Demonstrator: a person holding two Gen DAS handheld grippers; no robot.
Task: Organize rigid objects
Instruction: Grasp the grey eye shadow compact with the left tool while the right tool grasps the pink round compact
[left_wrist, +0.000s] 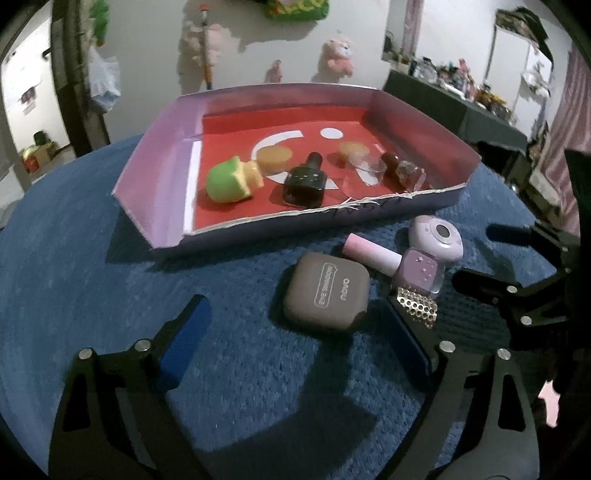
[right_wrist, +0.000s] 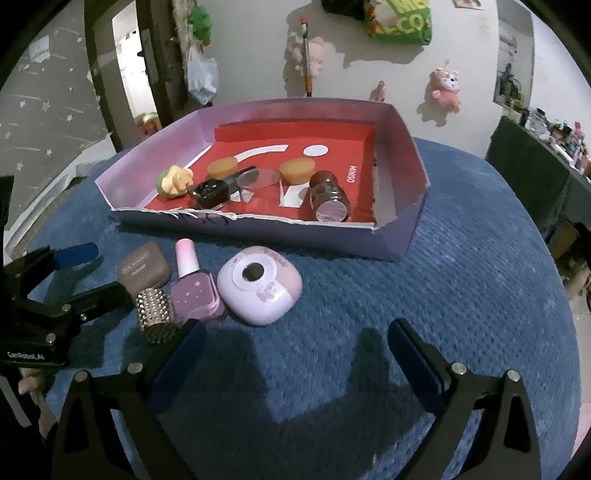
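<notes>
Your four loose things lie in a tight cluster on the blue cloth, just in front of the tray: a brown eye-shadow case, a pink-capped purple polish bottle lying flat, a lilac round-cornered case with a dark disc on top, and a studded gold cylinder touching the bottle's base. The tray, lilac-walled with a red floor, already holds a green-and-yellow figure, a dark bottle on its side, two tan discs, a clear round lid and a brown jar tipped over near its right end.

Your left gripper stands with jaws spread and nothing pinched; the brown case sits between its blue pads without either one pressing it, and the right finger's tip is beside the gold cylinder. Your right gripper is likewise spread wide over bare cloth just short of the lilac case, gripping nothing.

The cloth covers a rounded surface. Behind it a pale wall carries pink plush toys, a hanging stick and a green bag. A dark doorway opens at left; a dark table crowded with small items stands at right.
</notes>
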